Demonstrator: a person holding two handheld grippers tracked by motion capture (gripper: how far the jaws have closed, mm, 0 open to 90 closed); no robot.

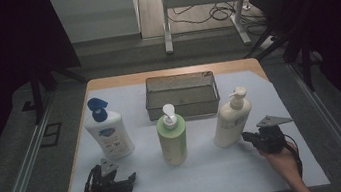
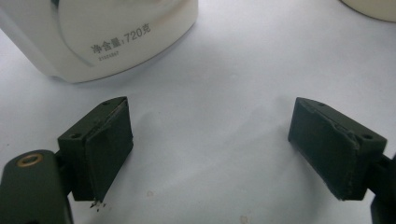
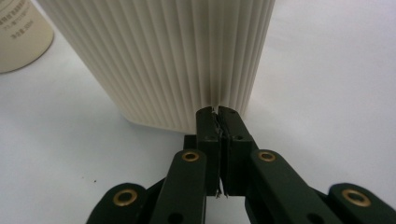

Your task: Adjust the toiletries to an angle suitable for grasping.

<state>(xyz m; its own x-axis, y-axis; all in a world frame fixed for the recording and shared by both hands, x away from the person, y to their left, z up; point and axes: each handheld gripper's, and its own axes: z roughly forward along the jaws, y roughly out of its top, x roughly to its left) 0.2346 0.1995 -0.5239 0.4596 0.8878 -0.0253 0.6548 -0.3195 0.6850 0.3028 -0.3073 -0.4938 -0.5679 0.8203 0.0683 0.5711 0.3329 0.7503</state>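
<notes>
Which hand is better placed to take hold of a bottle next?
Left, probably. The left tongs stand open just short of the blue-capped white bottle. The right tongs are shut, tips at the ribbed cream bottle, and must open first.

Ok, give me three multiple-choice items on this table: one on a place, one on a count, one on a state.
1. Where does the wire basket stand?
A. Behind the green bottle, at the far side of the table
B. Between the two grippers
C. On its side at the near edge

2. How many pump bottles stand on the table?
A. One
B. Three
C. Five

3. How do the jaws of the right gripper stand?
A. Wide open around the cream bottle
B. Clamped on the basket rim
C. Shut on nothing, tips close to the ribbed cream bottle

Key: 1 A, the high view shows the basket beyond the green bottle. 2 B, the white bottle with the blue pump, the green and the cream one. 3 C, the right gripper view shows the pads pressed together.
</notes>
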